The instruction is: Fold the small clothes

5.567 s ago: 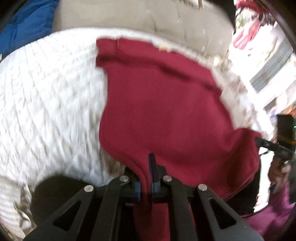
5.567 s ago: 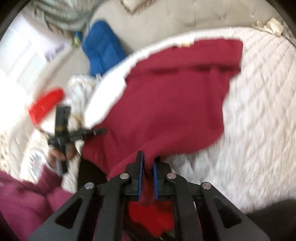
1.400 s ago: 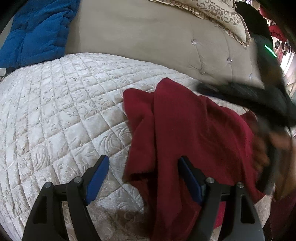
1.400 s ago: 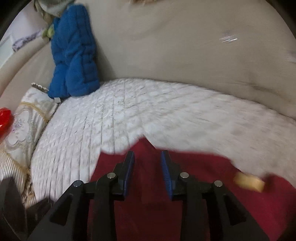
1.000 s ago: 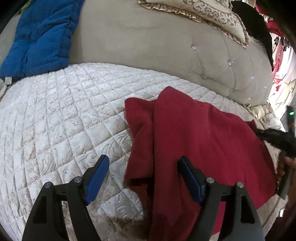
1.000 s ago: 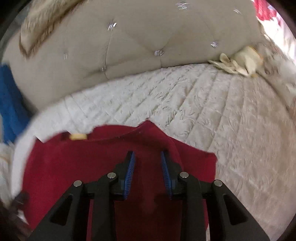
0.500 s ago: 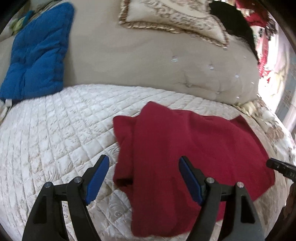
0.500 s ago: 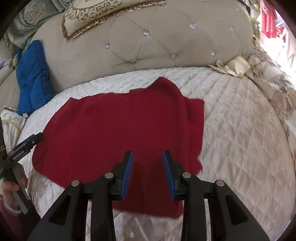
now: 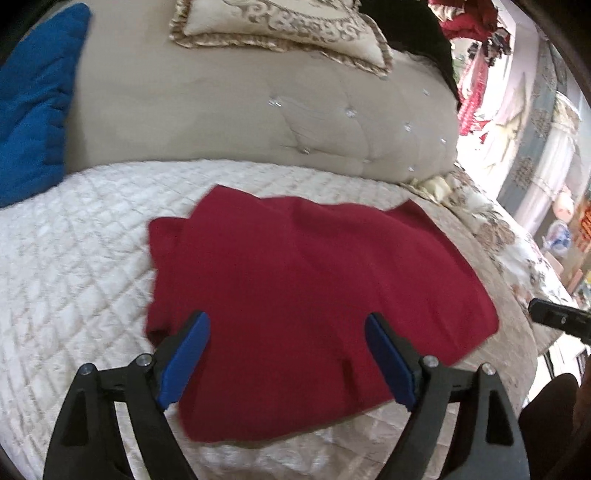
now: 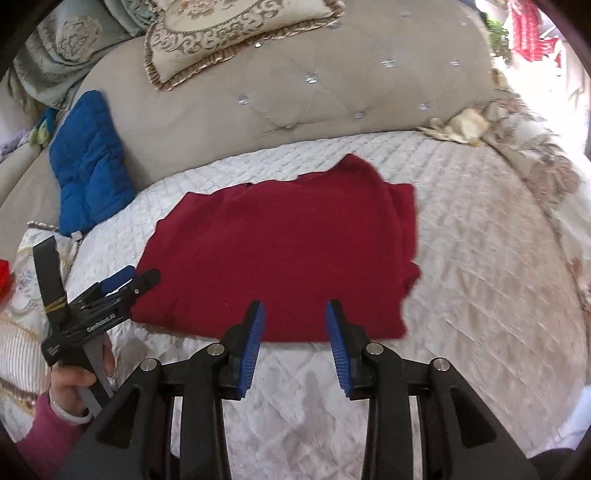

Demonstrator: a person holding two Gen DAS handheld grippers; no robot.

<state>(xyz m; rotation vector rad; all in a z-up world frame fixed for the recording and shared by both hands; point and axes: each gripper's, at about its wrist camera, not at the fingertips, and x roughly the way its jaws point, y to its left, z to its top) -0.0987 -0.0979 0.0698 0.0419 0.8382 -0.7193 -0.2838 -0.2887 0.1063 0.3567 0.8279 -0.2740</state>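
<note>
Left wrist view: red garment (image 9: 314, 295) flat on quilted bedspread (image 9: 74, 258), partly folded; left gripper (image 9: 288, 354) above its near edge, jaws opening wide, nothing between.

Right wrist view: right gripper (image 10: 295, 332) off near hem of red garment (image 10: 280, 258), jaws opening, empty. Between folds, by judgement; next, grasp an edge and carry across.

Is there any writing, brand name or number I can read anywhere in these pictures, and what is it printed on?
"GenRobot.AI": white letters on the black body of the left tool, seen in the right wrist view.
A smaller white mark lower on that same tool's body: too small to read.
Red garment, quilted bedspread, patterned pillow, blue padded garment: no readable text.
Left wrist view: none readable.
</note>
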